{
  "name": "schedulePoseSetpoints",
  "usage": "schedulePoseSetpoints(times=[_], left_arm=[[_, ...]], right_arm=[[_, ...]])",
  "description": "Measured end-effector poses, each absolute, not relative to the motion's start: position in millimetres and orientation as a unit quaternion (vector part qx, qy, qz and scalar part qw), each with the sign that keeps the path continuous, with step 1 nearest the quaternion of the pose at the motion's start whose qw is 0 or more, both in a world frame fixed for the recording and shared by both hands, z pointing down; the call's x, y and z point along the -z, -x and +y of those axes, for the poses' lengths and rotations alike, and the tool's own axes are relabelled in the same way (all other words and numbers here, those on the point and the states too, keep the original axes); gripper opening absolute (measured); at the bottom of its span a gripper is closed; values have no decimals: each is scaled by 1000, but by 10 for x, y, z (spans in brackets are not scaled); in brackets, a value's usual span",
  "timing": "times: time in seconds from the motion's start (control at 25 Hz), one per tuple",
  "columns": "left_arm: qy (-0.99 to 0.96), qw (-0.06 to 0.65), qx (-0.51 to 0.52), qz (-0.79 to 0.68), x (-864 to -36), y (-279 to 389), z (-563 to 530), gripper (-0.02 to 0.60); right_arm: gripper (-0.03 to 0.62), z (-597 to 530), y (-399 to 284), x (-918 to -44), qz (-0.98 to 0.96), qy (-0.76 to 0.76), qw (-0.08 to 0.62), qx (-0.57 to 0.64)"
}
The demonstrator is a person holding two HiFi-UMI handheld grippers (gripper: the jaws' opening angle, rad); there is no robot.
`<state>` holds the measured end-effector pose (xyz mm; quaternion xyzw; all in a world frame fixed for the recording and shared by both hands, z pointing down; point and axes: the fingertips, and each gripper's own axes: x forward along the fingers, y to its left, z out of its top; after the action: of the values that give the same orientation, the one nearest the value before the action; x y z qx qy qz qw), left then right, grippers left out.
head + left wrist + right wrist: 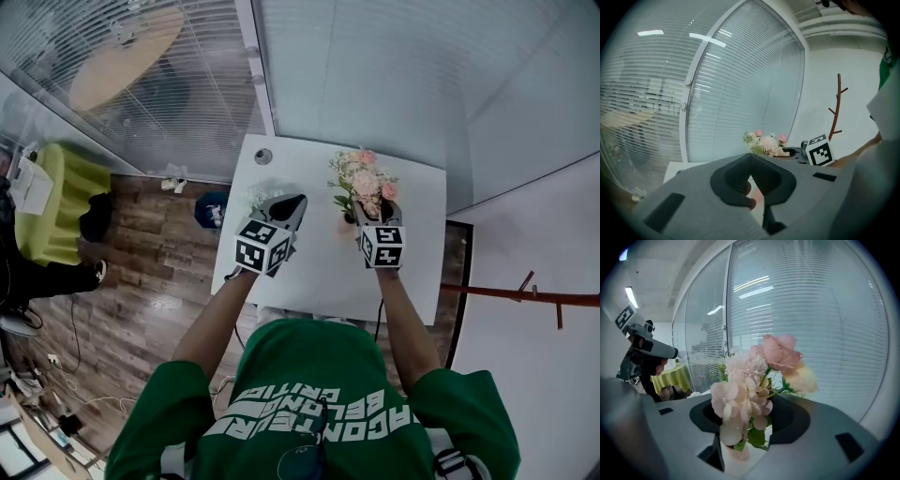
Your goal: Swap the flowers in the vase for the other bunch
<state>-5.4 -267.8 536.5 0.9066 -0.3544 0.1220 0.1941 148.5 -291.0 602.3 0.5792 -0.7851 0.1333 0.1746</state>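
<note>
The right claw [751,401] is held wide open, gripping nothing, around the pale pink and cream flower bunch [750,380] standing in the small pink vase [736,453] at the upper right of the white surface [309,272]. The left claw [750,157] is seen closed, apparently empty, beside a small white bunch [255,197] lying on that surface. The swap is judged either finished or not yet begun.

Flowers in the vase: your bunch [745,390] is mostly pale pink blooms, with a deeper pink rose at the top, a cream bloom beside it and green leaves low down. The stems stand upright.
Vase: it [736,456] is small and pale pink, and stands upright on the white table [412,272], towards the far edge. From above, the blooms hide most of it from you.
Position: the vase stands between the parted jaws of your right gripper [377,208].
Other bunch: the small white blossoms with green [255,197] lie on the table to your left of the vase, apart from it and only partly seen.
</note>
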Motion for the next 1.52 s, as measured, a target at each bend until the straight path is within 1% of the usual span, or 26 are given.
schedulePoseSetpoints(times=[0.48,0.64,1.12,1.24,1.44,1.52], left_arm=[[-897,197,-120,-377,-5480,-452,-2532,3],[-891,197,-118,-392,-5488,-564,-2419,3],[-883,196,-115,-411,-5414,-550,-1997,3],[-884,195,-114,-408,-5362,-523,-1900,3],[-887,195,-106,-406,-5240,-433,-1549,3],[-887,197,-106,-404,-5266,-407,-1392,3]], right_arm=[[229,-2666,-1705,-5975,-830,-496,197,-164],[229,-2561,-1875,-5950,-838,-481,193,-169],[225,-2091,-2144,-5821,-841,-480,183,-173],[192,-1970,-2155,-5741,-839,-485,178,-172],[71,-1652,-2118,-5578,-834,-499,167,-167],[45,-1509,-2096,-5544,-833,-502,163,-164]])
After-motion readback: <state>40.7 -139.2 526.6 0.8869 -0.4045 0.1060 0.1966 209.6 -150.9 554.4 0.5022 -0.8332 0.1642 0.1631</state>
